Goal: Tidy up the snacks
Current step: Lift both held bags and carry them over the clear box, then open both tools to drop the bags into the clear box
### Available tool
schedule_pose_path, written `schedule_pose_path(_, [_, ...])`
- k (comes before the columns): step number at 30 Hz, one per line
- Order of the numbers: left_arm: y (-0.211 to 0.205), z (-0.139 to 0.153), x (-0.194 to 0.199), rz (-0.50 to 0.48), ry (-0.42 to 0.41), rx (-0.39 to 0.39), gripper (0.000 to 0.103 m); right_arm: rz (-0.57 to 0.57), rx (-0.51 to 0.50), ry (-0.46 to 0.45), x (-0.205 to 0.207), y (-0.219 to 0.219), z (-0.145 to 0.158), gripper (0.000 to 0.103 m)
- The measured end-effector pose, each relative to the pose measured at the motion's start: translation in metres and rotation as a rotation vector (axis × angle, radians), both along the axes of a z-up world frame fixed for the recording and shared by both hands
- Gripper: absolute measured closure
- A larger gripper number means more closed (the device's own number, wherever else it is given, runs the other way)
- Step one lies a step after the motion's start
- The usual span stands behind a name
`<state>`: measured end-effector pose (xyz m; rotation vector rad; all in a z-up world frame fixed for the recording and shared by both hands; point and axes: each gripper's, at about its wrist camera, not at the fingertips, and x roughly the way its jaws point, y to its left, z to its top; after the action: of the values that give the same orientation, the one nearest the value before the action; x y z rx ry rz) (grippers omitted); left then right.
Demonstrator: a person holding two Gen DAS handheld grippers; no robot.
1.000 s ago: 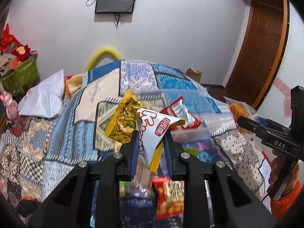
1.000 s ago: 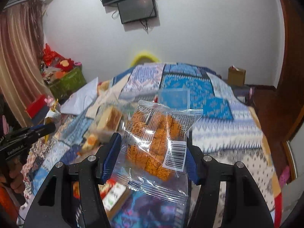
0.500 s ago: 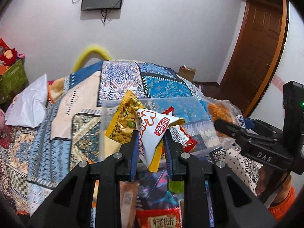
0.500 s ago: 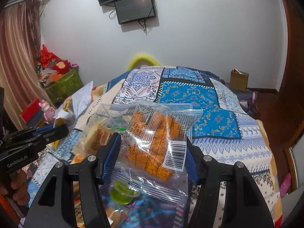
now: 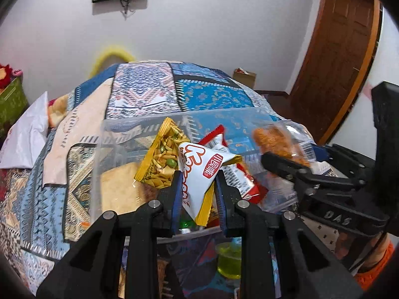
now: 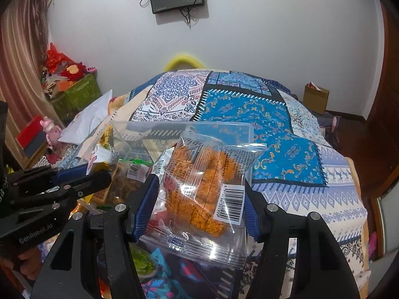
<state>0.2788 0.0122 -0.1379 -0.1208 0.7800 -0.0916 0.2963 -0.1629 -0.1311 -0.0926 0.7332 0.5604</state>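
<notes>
In the left wrist view my left gripper [image 5: 198,178] is shut on a yellow and white snack packet [image 5: 199,169] with a clear window of green and yellow bits. It hangs over the clear plastic box [image 5: 139,122], which holds a red and white packet [image 5: 240,178]. To the right, my right gripper [image 5: 286,160] holds the orange snack [image 5: 271,139] at the box's right side. In the right wrist view my right gripper [image 6: 199,182] is shut on the clear packet of orange crispy snack [image 6: 207,186], above the box [image 6: 174,125]. My left gripper [image 6: 82,174] reaches in from the left.
The box sits on a patterned blue quilt [image 6: 249,109]. A green jelly cup [image 5: 229,261] and other packets lie near the box's front wall. A white bag [image 5: 25,139] lies left, a cardboard box [image 6: 315,97] and a wooden door [image 5: 336,57] right.
Both grippers have come forward and down with their packets. The clear box has grown larger and now lies right under both packets. The two grippers are closer together.
</notes>
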Motion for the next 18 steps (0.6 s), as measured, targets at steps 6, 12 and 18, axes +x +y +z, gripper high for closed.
schedule_pose_path(6, [-0.002, -0.013, 0.019, -0.004, 0.040, -0.009, 0.079, 0.012, -0.009, 0.029, 0.006, 0.002, -0.010, 0.045])
schedule_pose_path(12, [-0.005, -0.024, 0.029, -0.011, 0.082, -0.015, 0.076, 0.026, -0.031, 0.024, 0.005, 0.004, -0.013, 0.044])
schedule_pose_path(18, [0.005, -0.034, 0.031, 0.048, 0.147, -0.039, 0.044, 0.030, -0.020, 0.054, 0.006, 0.000, -0.014, 0.042])
